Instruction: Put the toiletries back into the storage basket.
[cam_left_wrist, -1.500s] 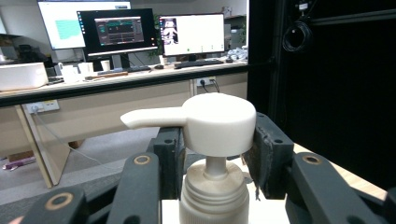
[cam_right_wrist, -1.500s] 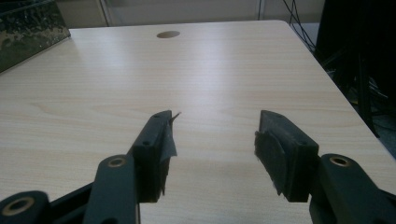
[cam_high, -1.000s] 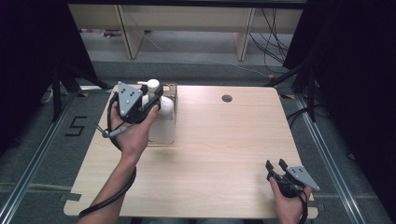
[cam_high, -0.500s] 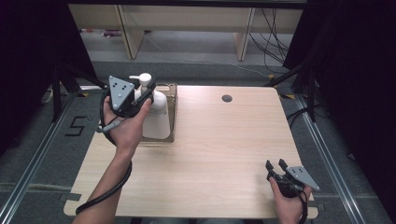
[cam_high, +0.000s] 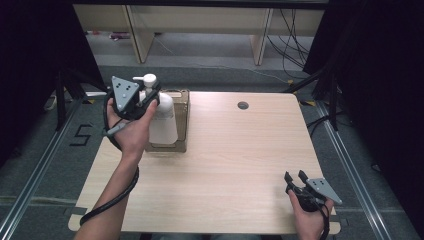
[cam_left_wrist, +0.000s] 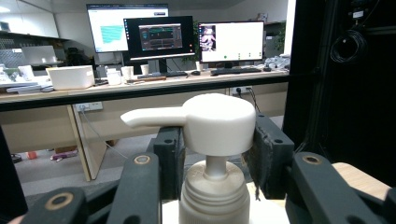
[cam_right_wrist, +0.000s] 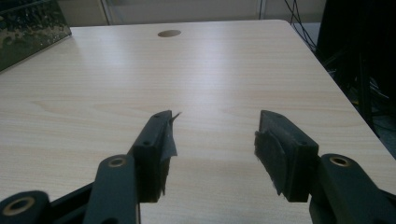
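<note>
2 grippers in use. Left gripper (cam_high: 150, 97) clamped on neck of white pump bottle (cam_high: 162, 120), just under the pump head (cam_left_wrist: 212, 122); bottle upright, held above a brown box (cam_high: 181, 120) at far left of counter (cam_high: 235, 165). Whether the bottle's base touches the box, cannot tell. Right gripper (cam_high: 295, 177) near right corner, low over counter, jaws apart, nothing between them.

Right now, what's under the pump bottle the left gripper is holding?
The pump bottle, its neck clamped by the left gripper, is over an open brown box on the table. The bottle covers the box's inside, so any contents or contact can't be told.
</note>
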